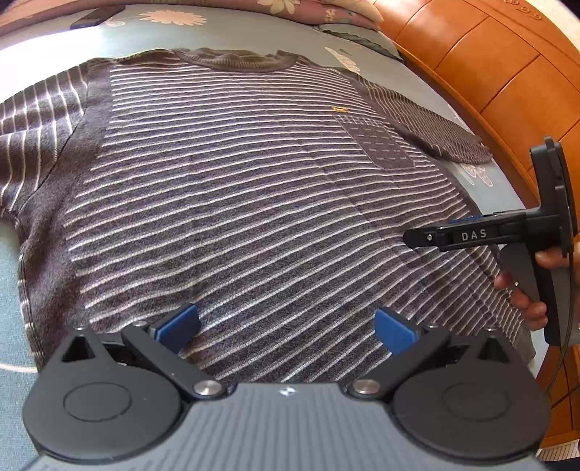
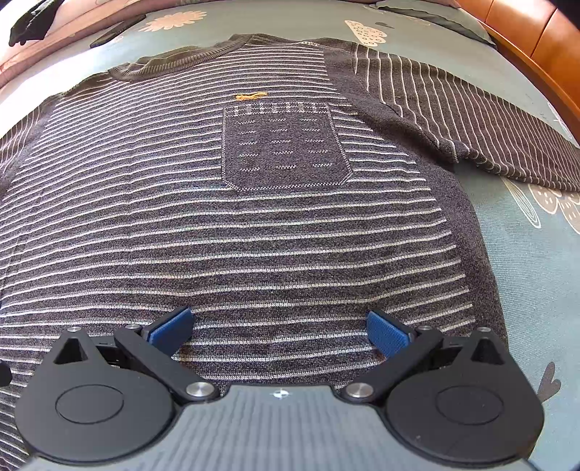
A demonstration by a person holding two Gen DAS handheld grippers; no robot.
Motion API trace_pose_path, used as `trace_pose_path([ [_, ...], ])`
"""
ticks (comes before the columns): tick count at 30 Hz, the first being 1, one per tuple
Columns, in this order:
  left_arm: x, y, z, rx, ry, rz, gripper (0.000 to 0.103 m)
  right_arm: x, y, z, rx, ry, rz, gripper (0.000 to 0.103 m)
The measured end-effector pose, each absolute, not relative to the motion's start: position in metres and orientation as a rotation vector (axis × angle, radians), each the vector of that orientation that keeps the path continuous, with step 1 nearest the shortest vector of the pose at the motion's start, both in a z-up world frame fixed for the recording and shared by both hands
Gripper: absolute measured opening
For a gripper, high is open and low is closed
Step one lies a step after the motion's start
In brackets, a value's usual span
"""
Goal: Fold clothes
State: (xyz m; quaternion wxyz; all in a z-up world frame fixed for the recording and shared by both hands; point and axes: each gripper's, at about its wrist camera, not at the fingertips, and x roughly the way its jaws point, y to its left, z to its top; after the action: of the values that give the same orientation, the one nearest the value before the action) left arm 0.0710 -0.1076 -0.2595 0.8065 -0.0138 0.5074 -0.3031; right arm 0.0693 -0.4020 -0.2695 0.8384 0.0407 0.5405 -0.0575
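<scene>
A dark grey sweater (image 1: 232, 203) with thin white stripes lies flat and face up on the bed, collar at the far side, both sleeves spread out. Its chest pocket (image 2: 282, 148) sits under a small orange emblem (image 2: 250, 96). My left gripper (image 1: 286, 326) hovers open over the lower body of the sweater, nothing between its blue pads. My right gripper (image 2: 279, 328) is open too, over the lower right part of the sweater. In the left wrist view the right gripper (image 1: 413, 237) shows side-on at the right, held by a hand (image 1: 525, 297).
The bed has a grey-green floral sheet (image 2: 525, 275). An orange wooden headboard (image 1: 507, 72) curves along the right side. A pillow (image 1: 362, 36) lies beyond the collar, and a dark phone-like object (image 1: 96, 16) rests at the far left.
</scene>
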Motion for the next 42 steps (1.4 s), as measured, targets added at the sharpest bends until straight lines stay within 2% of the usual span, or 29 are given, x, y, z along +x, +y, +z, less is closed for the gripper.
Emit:
trace_pose_path([
  [3,0.064,-0.098,-0.254,-0.012,1.094,-0.628,0.101,0.072,-0.402,-0.269,0.083,1.167,-0.115,0.103],
  [5,0.064,-0.087,-0.248,-0.008,1.095,-0.612,0.093,0.074,-0.403,-0.266,0.106,1.186,-0.115,0.103],
  [11,0.11,0.005,-0.205,-0.038,0.997,-0.48,0.064,0.073,-0.391,-0.238,0.345,1.164,-0.122,0.103],
  [16,0.183,0.102,-0.161,0.07,0.872,-0.382,0.036,0.088,-0.332,-0.218,0.426,1.104,-0.161,0.103],
  [19,0.24,0.15,-0.153,0.188,0.858,-0.348,0.028,0.102,-0.29,-0.215,0.46,1.092,-0.128,0.103],
  [26,0.32,0.171,-0.198,0.575,0.974,-0.547,0.025,0.134,-0.2,-0.211,0.459,1.095,-0.032,0.103],
  [29,0.328,0.161,-0.214,0.687,0.97,-0.644,0.03,0.14,-0.182,-0.205,0.417,1.101,-0.031,0.103],
  [36,0.346,0.154,-0.231,0.732,1.018,-0.765,0.035,0.151,-0.18,-0.199,0.387,1.113,-0.073,0.103],
  [42,0.369,0.167,-0.23,0.593,1.104,-0.81,0.041,0.159,-0.18,-0.205,0.418,1.128,-0.081,0.103],
])
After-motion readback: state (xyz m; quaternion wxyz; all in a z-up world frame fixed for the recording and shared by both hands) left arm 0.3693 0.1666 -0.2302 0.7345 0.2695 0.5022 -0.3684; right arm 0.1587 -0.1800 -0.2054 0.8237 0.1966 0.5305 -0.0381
